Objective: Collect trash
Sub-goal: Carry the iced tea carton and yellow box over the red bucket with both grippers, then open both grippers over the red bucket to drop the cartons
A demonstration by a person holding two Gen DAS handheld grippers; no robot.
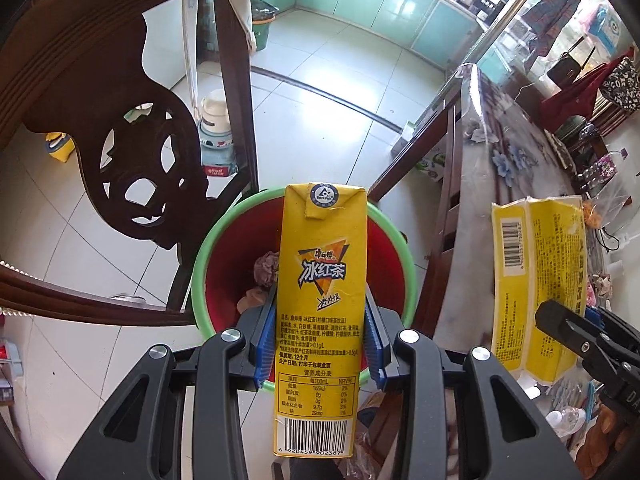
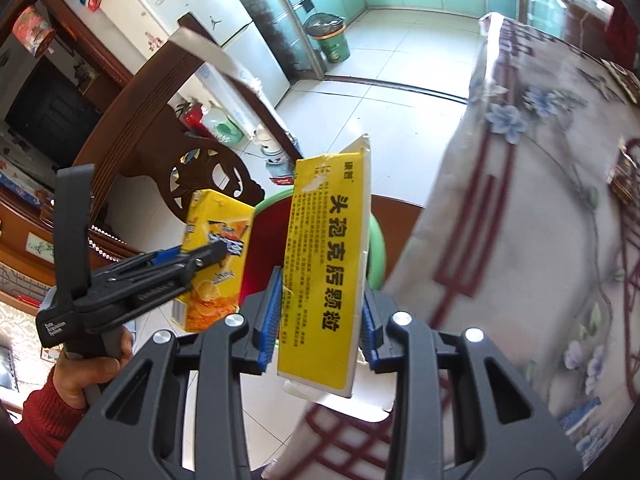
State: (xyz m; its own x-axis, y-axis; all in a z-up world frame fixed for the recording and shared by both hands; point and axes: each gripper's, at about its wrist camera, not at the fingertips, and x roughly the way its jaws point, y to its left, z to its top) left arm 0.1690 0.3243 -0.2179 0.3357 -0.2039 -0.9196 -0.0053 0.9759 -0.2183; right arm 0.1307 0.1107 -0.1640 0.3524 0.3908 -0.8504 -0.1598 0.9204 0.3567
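— So, what has the left gripper got?

— A yellow iced-tea carton, pinched by its narrow sides between the blue pads. It stands up along the fingers, folded top pointing away from the hand and barcode end nearest the camera. From the right-hand camera the same carton shows to the left, clamped in the other tool, with a hand in a red sleeve gripping the handle.

— And where is it hanging?

— Right above the trash bin, the red bucket with the green rim that sits on the white tile floor between the carved wooden chair and the table with the flowered cloth. A few crumpled scraps lie at the bottom of it.

— The right gripper?

— Closed on a flat yellow medicine box with black lettering, its torn white end up and away from the hand. In the left camera that box shows off to the right, in front of the table edge, near the bin but not over its opening, as far as I can tell.

— Anything else about?

— A second, green bin far back by the teal kitchen cabinets, well apart from the rest.
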